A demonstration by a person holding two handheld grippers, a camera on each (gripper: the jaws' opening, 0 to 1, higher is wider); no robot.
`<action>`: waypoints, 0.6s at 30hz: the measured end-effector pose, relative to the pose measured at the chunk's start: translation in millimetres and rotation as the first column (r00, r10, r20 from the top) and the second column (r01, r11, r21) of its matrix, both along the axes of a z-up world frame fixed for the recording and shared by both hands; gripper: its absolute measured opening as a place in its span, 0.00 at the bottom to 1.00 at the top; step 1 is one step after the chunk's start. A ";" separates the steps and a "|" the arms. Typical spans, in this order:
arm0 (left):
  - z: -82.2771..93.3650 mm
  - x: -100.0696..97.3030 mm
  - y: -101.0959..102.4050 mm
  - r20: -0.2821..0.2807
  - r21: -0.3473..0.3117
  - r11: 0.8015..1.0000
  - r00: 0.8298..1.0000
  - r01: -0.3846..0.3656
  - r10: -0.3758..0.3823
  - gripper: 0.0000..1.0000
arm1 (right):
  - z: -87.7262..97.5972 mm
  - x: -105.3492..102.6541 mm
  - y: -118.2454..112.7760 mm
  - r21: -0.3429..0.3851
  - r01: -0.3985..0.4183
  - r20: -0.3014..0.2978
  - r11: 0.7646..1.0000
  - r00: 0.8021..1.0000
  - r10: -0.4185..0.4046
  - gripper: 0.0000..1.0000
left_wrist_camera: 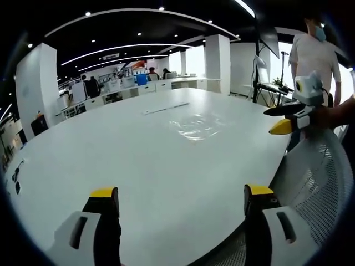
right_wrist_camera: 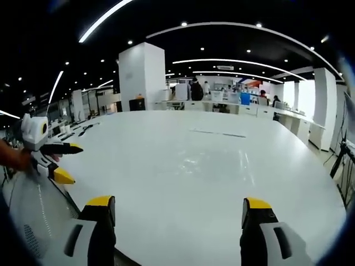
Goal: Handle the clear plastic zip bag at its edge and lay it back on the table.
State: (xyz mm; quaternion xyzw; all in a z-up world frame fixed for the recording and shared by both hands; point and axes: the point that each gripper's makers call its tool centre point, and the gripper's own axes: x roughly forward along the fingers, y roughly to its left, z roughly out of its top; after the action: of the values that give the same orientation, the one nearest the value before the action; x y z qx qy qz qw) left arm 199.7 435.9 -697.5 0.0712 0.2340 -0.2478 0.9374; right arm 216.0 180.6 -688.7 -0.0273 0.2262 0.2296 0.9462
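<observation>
The clear plastic zip bag (left_wrist_camera: 194, 125) lies flat and crinkled on the white table (left_wrist_camera: 111, 155), well ahead of my left gripper (left_wrist_camera: 180, 195), whose yellow-tipped jaws stand wide apart with nothing between them. My right gripper (left_wrist_camera: 270, 122) comes in from the right, above the table's edge and to the right of the bag, jaws apart and holding nothing. In the right gripper view the same jaws (right_wrist_camera: 178, 204) are open over the table (right_wrist_camera: 138, 166). The bag shows there as a faint sheen (right_wrist_camera: 219, 166). The left gripper (right_wrist_camera: 76, 164) enters from the left, open.
A thin long strip (left_wrist_camera: 166, 108) lies on the table beyond the bag. A white mesh chair (left_wrist_camera: 321, 177) stands at the table's near edge. A person (left_wrist_camera: 313, 52) stands behind it beside a lamp stand (left_wrist_camera: 258, 72). Desks and a white pillar (right_wrist_camera: 141, 75) are far off.
</observation>
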 end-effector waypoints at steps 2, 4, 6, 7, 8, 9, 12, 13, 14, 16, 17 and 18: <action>0.7 -0.2 -0.5 0.003 0.003 1.000 1.000 -0.001 0.001 0.92 | 1.5 3.6 -4.2 0.010 0.016 -0.003 1.000 1.000 -0.016 0.96; -0.6 -1.5 0.1 -0.010 0.009 1.000 1.000 -0.013 0.013 0.93 | 0.1 5.8 -6.4 0.011 0.022 -0.011 1.000 1.000 -0.021 0.97; -3.3 -2.9 -2.6 -0.036 0.007 1.000 0.999 -0.004 0.005 0.93 | -5.3 2.2 -5.3 -0.010 0.004 -0.044 1.000 0.999 -0.005 0.96; -3.8 -3.2 -2.9 -0.037 0.009 1.000 0.999 -0.001 0.001 0.93 | -4.9 1.4 -3.7 -0.022 -0.013 -0.036 1.000 0.999 0.012 0.96; -4.4 -4.0 -3.1 -0.039 0.017 1.000 0.999 0.005 -0.004 0.93 | -5.2 0.7 -2.4 -0.033 -0.022 -0.037 0.999 0.999 0.021 0.96; -3.7 -4.7 -3.5 -0.036 0.026 1.000 0.999 0.012 -0.011 0.93 | -4.3 0.7 -1.2 -0.043 -0.031 -0.036 0.999 0.999 0.029 0.96; 1.1 -2.9 -1.6 -0.018 0.047 0.998 0.999 0.029 -0.028 0.92 | -1.1 3.6 0.8 -0.040 -0.034 -0.030 0.999 0.999 0.032 0.95; 2.0 -2.1 -0.9 -0.019 0.052 0.998 0.999 0.028 -0.027 0.92 | -1.1 4.6 2.2 -0.042 -0.039 -0.032 0.998 0.999 0.038 0.95; 5.5 -0.8 0.0 -0.017 0.052 0.998 1.000 0.026 -0.025 0.92 | -3.6 5.7 2.3 -0.060 -0.049 -0.036 0.997 0.998 0.047 0.95; 13.8 2.8 -0.3 -0.002 0.047 0.999 1.000 0.027 -0.027 0.91 | -6.2 6.7 2.8 -0.078 -0.060 -0.050 0.995 0.997 0.057 0.94; 19.1 3.6 -2.6 0.007 0.047 0.998 1.000 0.030 -0.030 0.91 | -4.5 9.0 4.9 -0.074 -0.064 -0.052 0.995 0.997 0.060 0.94; 25.8 5.6 -4.6 0.025 0.046 0.998 0.999 0.037 -0.039 0.91 | -2.0 12.2 7.4 -0.072 -0.068 -0.052 0.995 0.997 0.064 0.94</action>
State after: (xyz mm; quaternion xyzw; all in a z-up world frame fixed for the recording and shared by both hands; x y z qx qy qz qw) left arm 205.3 431.3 -671.7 0.1001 0.2258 -0.2593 0.9337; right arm 228.3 187.9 -690.8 -0.0637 0.2569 0.2528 0.9306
